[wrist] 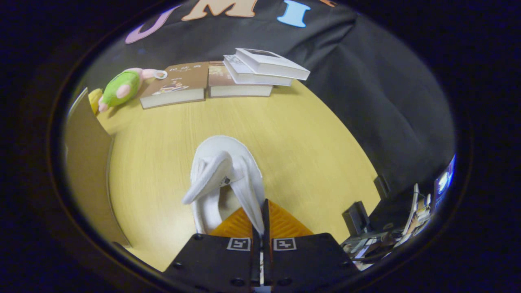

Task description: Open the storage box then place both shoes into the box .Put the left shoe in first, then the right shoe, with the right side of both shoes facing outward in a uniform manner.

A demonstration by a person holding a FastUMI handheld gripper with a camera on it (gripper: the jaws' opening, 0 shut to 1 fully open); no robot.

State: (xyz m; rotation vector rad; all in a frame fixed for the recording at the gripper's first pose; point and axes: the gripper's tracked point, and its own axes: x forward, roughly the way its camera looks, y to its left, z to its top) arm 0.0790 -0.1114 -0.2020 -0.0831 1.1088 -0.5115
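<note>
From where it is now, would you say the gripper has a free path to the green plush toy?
Probably not yet: the gripper is shut on the white slipper, though the bare wooden table leaves the way to the green plush toy open.

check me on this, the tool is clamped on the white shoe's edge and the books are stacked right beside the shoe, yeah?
One thing is off. The tool is indeed closed on the rim of the white shoe, but the books are not beside it. The gripper view shows them far beyond the shoe, at the back of the table by the green plush toy.
</note>
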